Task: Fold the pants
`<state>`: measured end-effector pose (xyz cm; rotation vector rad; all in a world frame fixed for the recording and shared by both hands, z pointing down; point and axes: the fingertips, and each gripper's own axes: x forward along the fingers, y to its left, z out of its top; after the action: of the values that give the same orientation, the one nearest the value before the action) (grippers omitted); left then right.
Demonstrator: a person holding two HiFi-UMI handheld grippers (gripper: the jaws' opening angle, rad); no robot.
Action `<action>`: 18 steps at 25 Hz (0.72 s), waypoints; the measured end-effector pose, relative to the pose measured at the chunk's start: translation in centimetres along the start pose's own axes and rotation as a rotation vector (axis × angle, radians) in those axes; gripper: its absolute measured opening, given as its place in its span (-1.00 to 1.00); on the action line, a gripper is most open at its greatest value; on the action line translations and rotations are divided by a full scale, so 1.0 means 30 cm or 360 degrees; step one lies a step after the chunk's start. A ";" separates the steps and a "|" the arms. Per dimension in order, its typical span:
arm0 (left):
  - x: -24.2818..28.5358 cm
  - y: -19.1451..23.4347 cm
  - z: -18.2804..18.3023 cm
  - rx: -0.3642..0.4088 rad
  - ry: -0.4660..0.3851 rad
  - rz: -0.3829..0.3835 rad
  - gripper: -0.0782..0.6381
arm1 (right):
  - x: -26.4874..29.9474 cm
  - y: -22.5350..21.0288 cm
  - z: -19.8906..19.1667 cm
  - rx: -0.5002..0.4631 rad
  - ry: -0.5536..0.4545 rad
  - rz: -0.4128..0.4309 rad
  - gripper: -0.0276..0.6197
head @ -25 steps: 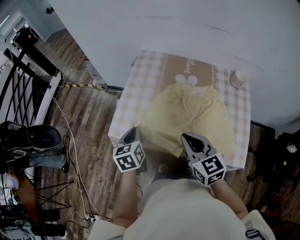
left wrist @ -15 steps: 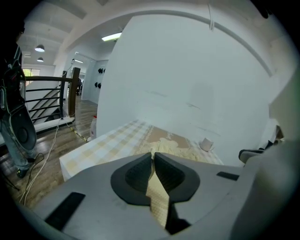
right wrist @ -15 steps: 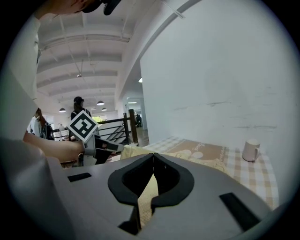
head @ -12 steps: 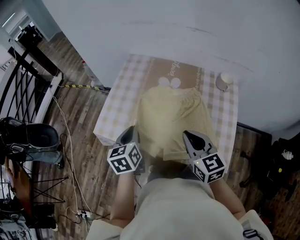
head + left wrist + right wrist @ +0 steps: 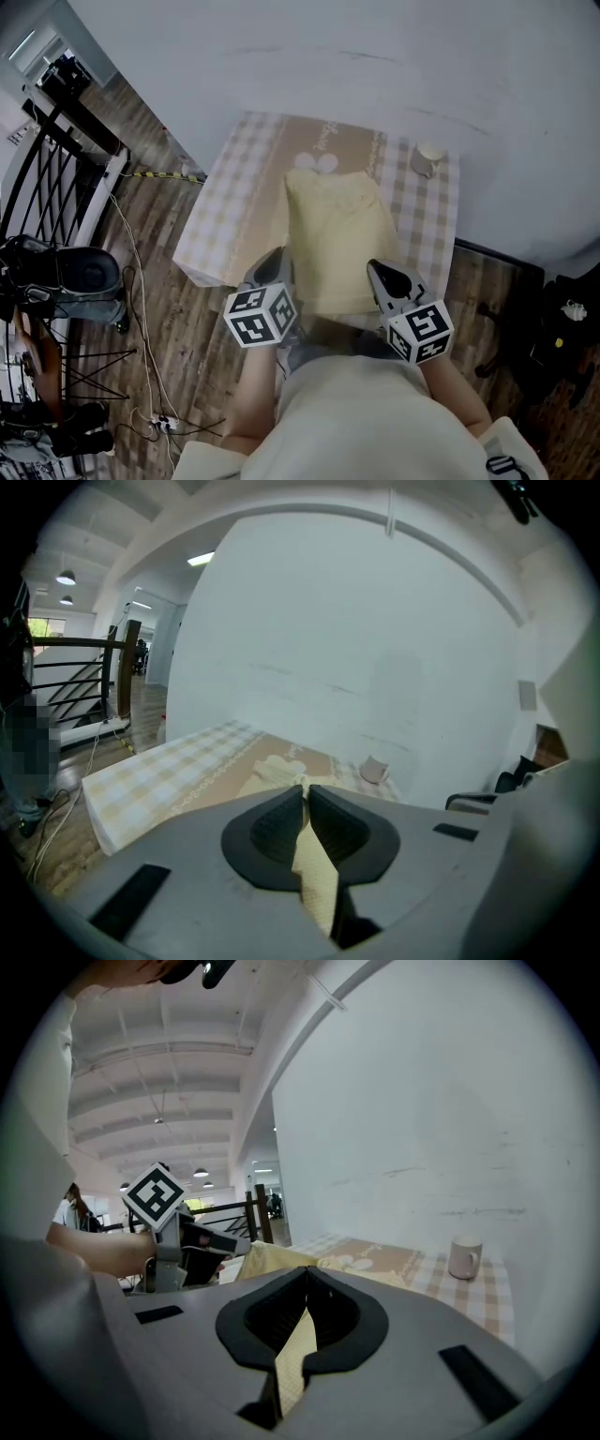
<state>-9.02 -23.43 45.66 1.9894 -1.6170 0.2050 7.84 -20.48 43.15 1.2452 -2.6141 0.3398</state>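
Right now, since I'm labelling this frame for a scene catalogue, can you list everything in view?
pants: one, pale yellow, lying lengthwise on the table, near end pinched by both claws
table: one, beige-and-white checked cloth with a tan centre panel, against the wall
mug: one, white, table's far right corner
wall: white, behind the table
floor: brown wood planks
railing: one, black, far left
cables: a few, pale and dark, on the floor left of the table
left claw: grey, shut on the pants
right claw: grey, shut on the pants
marker cubes: two, black-and-white, one per claw
person's top: pale, bottom edge of the head view
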 end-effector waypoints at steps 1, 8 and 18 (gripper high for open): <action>0.007 -0.034 -0.007 0.0006 0.0002 -0.0013 -0.72 | -0.017 -0.015 -0.007 0.0002 0.0003 -0.0001 -0.91; 0.065 -0.271 -0.086 0.0049 0.0033 -0.0122 -0.72 | -0.126 -0.122 -0.051 0.0005 0.0019 -0.0015 -0.91; 0.143 -0.569 -0.246 0.0100 0.0181 -0.0280 -0.72 | -0.249 -0.239 -0.120 0.0041 0.0064 -0.0028 -0.91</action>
<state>9.77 -21.37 48.18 2.1146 -1.3726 0.2987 18.41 -18.33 45.13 1.2553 -2.5716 0.3928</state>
